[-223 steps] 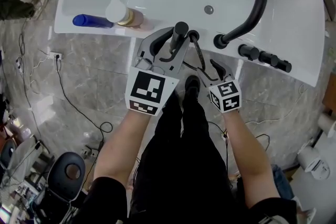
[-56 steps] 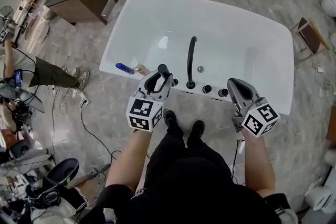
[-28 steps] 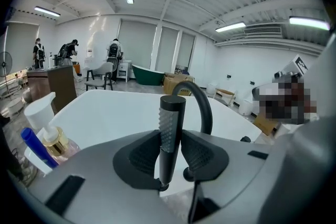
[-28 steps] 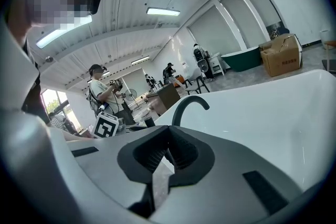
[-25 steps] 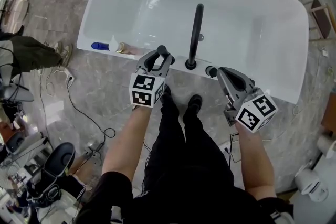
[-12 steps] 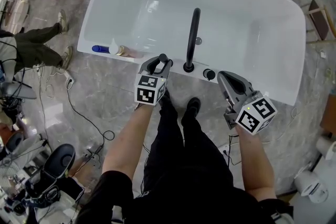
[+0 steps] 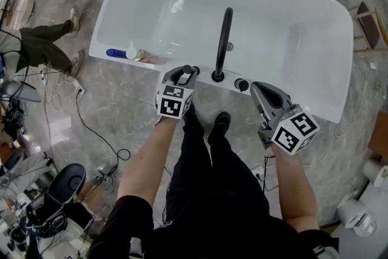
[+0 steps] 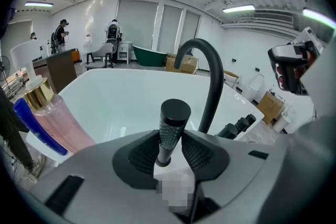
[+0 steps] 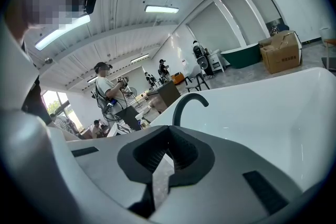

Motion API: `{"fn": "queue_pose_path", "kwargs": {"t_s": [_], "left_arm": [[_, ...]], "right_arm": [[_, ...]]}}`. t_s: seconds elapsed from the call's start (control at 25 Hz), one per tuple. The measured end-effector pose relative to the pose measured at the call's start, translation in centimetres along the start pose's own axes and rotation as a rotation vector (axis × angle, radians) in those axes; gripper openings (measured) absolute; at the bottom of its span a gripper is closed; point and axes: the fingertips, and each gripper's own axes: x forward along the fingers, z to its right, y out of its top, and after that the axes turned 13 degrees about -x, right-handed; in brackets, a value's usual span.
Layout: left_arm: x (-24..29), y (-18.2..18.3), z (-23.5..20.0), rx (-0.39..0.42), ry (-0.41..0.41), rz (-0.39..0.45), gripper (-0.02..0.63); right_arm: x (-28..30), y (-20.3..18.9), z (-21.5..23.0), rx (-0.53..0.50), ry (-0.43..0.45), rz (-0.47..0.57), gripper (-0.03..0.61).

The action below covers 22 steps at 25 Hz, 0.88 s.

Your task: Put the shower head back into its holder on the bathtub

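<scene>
The left claw (image 8: pixel 172 152) is clenched on the black shower head (image 8: pixel 174 118). Its ribbed pads press either side of the knurled handle low down, so the flat top stands clear above them and the piece is upright, as it would need to be to enter a socket from above. The shower head is at the near rim of the white bathtub (image 7: pixel 273 15), just left of the foot of the arched black spout (image 7: pixel 225 39), with the control knobs (image 7: pixel 241 85) on the spout's other side. That is likely where the holder lies, but the claw and handle cover it, and I cannot tell whether the handle's lower end is already seated. Gripping low on the handle seems chosen to steer that lower end. The right claw (image 9: pixel 167 152) is closed tight on nothing and hangs off to the right, near the rim past the knobs, apparently held out of the way since one claw suffices. A pink bottle (image 8: pixel 63 123) and a blue bottle (image 8: pixel 37 123) rest on the rim further left, apart from the work.
</scene>
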Motion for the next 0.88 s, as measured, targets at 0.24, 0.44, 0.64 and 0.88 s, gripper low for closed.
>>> {"fn": "queue_pose_path", "kwargs": {"t_s": [0.24, 0.44, 0.64, 0.88], "left_arm": [[0.4, 0.4, 0.6, -0.002, 0.001, 0.002, 0.147], [0.3, 0.4, 0.9, -0.015, 0.01, -0.012, 0.173], [-1.5, 1.2, 1.8, -0.048, 0.037, 0.016, 0.219], [-6.4, 3.7, 3.2, -0.085, 0.076, 0.103, 0.255]], "right_arm": [[-0.7, 0.1, -0.1, 0.006, -0.004, -0.019, 0.014], [-1.3, 0.4, -0.4, -0.001, 0.02, -0.011, 0.014], [-3.0, 2.5, -1.2, -0.014, 0.012, -0.02, 0.014], [-6.0, 6.4, -2.4, -0.054, 0.009, 0.027, 0.014]]}}
